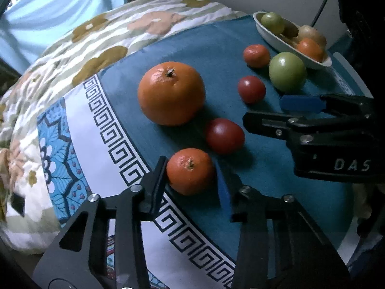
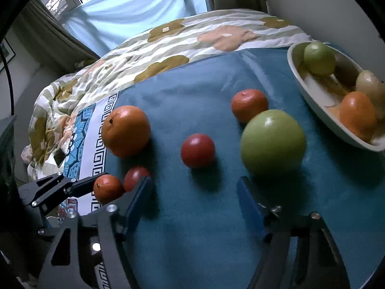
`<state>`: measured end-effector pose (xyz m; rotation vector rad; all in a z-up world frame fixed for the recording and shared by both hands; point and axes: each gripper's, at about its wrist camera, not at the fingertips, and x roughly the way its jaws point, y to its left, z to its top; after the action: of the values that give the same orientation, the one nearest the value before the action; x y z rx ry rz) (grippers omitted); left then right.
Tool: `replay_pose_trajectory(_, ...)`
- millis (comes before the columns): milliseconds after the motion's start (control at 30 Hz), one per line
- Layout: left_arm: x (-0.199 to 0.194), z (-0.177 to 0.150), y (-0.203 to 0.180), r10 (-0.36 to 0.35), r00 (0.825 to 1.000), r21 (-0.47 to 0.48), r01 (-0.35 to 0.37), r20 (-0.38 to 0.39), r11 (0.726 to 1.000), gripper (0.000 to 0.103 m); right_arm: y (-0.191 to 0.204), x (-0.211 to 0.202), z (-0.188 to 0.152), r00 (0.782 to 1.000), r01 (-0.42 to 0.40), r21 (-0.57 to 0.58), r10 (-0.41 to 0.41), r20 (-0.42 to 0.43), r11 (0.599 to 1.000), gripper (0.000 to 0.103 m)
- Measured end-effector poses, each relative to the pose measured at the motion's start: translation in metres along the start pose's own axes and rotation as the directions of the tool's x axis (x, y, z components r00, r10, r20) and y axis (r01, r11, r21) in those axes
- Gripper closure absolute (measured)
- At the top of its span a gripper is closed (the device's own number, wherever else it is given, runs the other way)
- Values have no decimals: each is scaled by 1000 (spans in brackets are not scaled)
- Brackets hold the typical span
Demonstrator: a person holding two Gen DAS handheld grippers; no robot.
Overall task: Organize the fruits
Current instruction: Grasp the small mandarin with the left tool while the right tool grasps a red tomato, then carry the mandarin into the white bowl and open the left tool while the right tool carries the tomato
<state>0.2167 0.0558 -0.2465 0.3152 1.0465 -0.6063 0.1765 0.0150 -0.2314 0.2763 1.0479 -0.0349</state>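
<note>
A small orange [image 1: 190, 171] sits near the front of the blue cloth [image 1: 182, 48], and my left gripper [image 1: 190, 166] is shut on it, a pad against each side. Beyond it lie a red fruit [image 1: 225, 134] and a large orange [image 1: 170, 94]. My right gripper [image 2: 194, 180] stands open over the cloth with nothing between its fingers. Just ahead of it are a smaller red fruit [image 2: 197, 149] and a green apple [image 2: 273, 142], the apple close to its right pad. A small mandarin [image 2: 249, 104] lies further back.
A white oval bowl [image 2: 312, 103] at the back right holds a green fruit [image 2: 318, 57], an orange one [image 2: 357, 114] and a pale brown one. The cloth lies over a flowered quilt [image 2: 168, 45]. A wall and a curtained window stand behind.
</note>
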Motion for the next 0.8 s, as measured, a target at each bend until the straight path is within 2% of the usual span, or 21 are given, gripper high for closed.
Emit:
replay_pose_trajectory(500,-4,-5,8,-1,1000,-54,1,-1,999,62,11,13,13,996,75,-24,-74,39,997,54)
replay_pose_trajectory(600,-4,-5,9,-1,1000,-57,1,0,998,62,14,16,16,994,96,-31,-95,46,995,60)
replay_pose_trajectory(667,-5,-5,9,1,1000,-60,-1,0,998,62,15,17,18,993,112,-36,-110,49,993,68)
replay_pose_trajectory(800,-6,-5,12,6,1000,-78,-5,2,997,62,16,18,20,989,137,-46,-135,54,989,74)
